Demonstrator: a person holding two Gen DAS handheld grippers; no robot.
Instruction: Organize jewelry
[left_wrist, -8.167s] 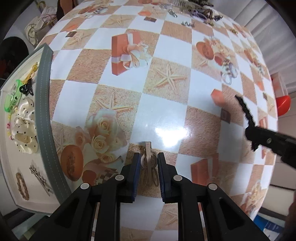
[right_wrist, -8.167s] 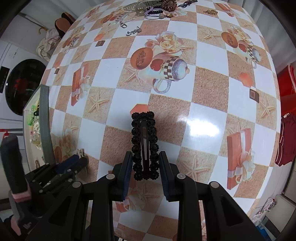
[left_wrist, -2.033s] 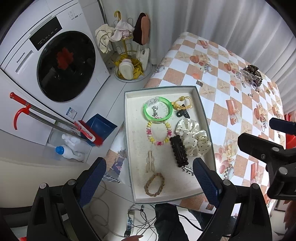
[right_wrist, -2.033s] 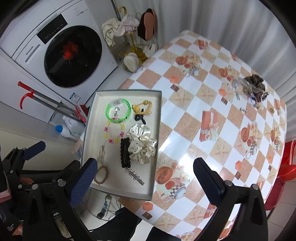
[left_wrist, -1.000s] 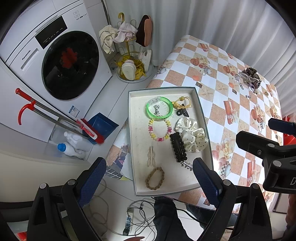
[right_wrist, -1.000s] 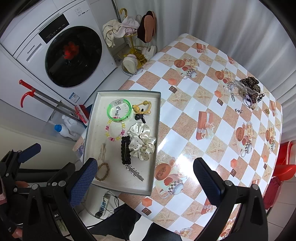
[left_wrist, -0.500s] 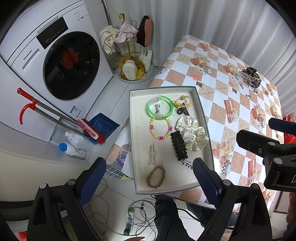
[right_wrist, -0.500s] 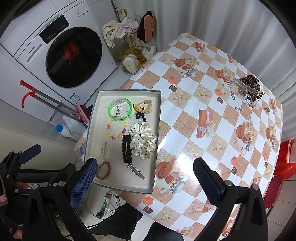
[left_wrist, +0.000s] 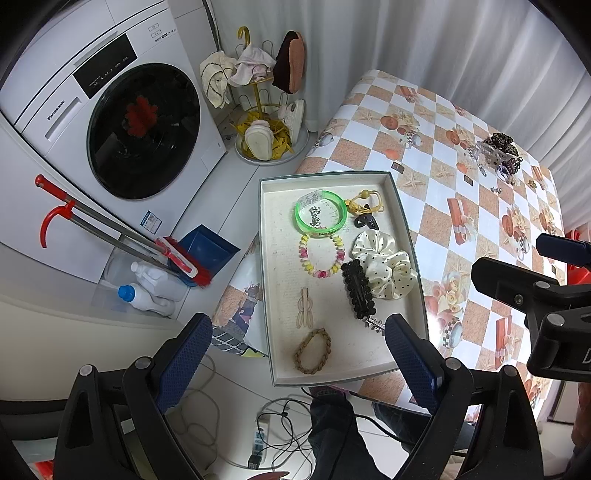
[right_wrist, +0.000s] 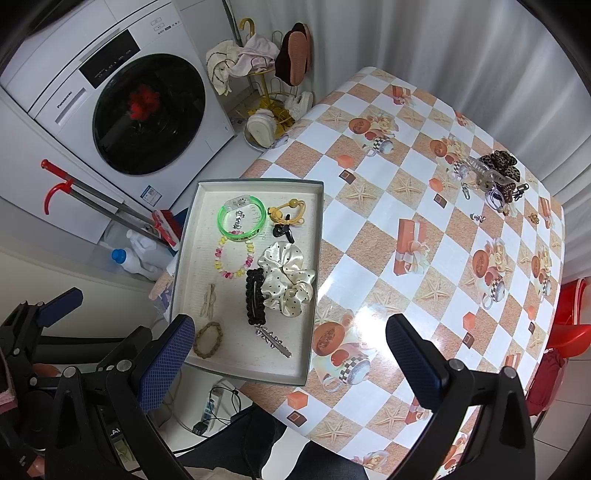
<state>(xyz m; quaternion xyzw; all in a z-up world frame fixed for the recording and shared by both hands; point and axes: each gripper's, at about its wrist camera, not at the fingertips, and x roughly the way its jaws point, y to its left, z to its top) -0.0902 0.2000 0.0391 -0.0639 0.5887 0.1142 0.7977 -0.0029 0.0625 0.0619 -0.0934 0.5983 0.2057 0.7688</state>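
- Both grippers are held high above the table; each view looks down on the whole scene.
- Left gripper (left_wrist: 297, 345): jaws spread wide, nothing held between the pads.
- Right gripper (right_wrist: 290, 349): jaws likewise spread wide and empty.
- Tray (right_wrist: 184, 254) is seen at the table's near-left edge, overhanging it slightly toward the washing machine (left_wrist: 110, 122).
- Tray contents recorded: green bangle (right_wrist: 242, 218), yellow hair tie (right_wrist: 290, 214), pastel bead bracelet (right_wrist: 234, 260), polka-dot scrunchie (right_wrist: 286, 278), black beaded hair clip (right_wrist: 255, 297), beige hair clip (right_wrist: 209, 301), braided bracelet (right_wrist: 208, 339), silver clip (right_wrist: 275, 343).
- Remaining unsorted jewelry pile (right_wrist: 493, 177) is noted at the far right corner of the checkered tablecloth (right_wrist: 369, 229), well apart from the tray; a leopard-print claw clip (right_wrist: 498, 162) is discernible in it, and small loose pieces (right_wrist: 478, 218) lie just beside it.
- Key relation: from both grippers the pile lies ahead and to the right, diagonally across the table from the tray. The right gripper is judged nearer to it.
- The pile's spread runs roughly along the far table edge; individual pieces are too small for their axes to be read.
- Judgement: sorting is partly done; the next pick is expected from the far pile, requiring a long forward-right reach and descent.
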